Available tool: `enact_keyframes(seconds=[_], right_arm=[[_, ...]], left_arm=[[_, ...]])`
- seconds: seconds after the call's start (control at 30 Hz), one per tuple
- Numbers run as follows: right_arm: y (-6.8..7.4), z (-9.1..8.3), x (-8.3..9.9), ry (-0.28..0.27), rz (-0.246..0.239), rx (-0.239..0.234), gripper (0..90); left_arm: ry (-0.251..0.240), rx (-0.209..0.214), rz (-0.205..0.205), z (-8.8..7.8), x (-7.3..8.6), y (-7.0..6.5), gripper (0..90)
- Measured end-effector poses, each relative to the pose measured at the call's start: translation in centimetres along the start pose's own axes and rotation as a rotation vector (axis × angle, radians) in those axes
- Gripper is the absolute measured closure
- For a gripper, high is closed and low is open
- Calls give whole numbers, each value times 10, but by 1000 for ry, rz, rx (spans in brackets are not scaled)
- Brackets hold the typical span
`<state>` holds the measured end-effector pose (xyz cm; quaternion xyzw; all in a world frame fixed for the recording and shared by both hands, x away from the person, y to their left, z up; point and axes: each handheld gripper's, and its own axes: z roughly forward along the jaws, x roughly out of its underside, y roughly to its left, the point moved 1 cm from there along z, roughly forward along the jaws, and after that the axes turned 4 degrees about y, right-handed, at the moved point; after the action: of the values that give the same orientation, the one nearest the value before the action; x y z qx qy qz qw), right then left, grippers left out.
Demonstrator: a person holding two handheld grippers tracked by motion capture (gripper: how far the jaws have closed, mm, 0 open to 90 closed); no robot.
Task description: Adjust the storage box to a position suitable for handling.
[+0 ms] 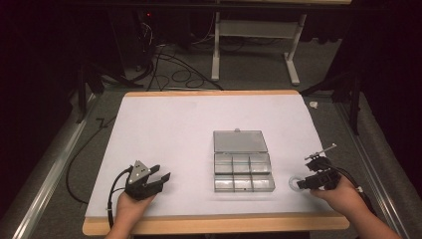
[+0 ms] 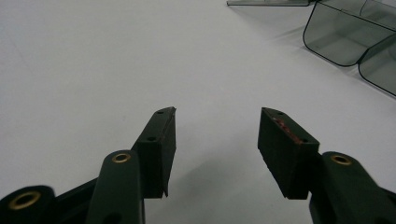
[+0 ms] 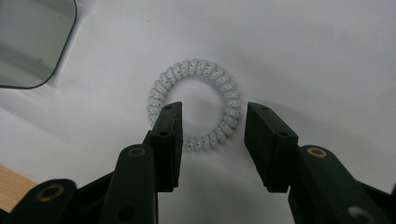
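Observation:
A pale spiral hair tie (image 1: 294, 183) (image 3: 196, 65) lies flat on the white table cover, just right of a clear compartment box (image 1: 214, 172) whose lid (image 1: 240, 141) lies open toward the far side. My right gripper (image 1: 302, 172) (image 3: 213, 108) hovers over the tie with its jaws apart. One jaw overlaps the ring's side, the other sits just outside it, and neither presses on it. My left gripper (image 1: 163, 172) (image 2: 217, 109) rests at the near left, open, with only bare table cover between its jaws.
The box's compartments (image 2: 341, 37) look empty; one of its corners (image 3: 32, 42) is near the hair tie. The table's wooden front edge (image 1: 214, 224) runs close to both hands. Cables (image 1: 174, 74) and a white table frame (image 1: 259, 35) stand on the floor beyond.

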<state>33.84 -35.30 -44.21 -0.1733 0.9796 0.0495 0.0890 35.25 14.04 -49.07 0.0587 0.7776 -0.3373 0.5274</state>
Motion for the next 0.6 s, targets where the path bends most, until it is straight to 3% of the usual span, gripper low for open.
enact_keyframes(seconds=[0.3,0.6], right_arm=[[-3,5,-14,88,-18,14,664],[-2,8,-18,114,-20,33,747]], left_arm=[[2,2,3,0,0,0,474],[3,2,5,0,0,0,473]])
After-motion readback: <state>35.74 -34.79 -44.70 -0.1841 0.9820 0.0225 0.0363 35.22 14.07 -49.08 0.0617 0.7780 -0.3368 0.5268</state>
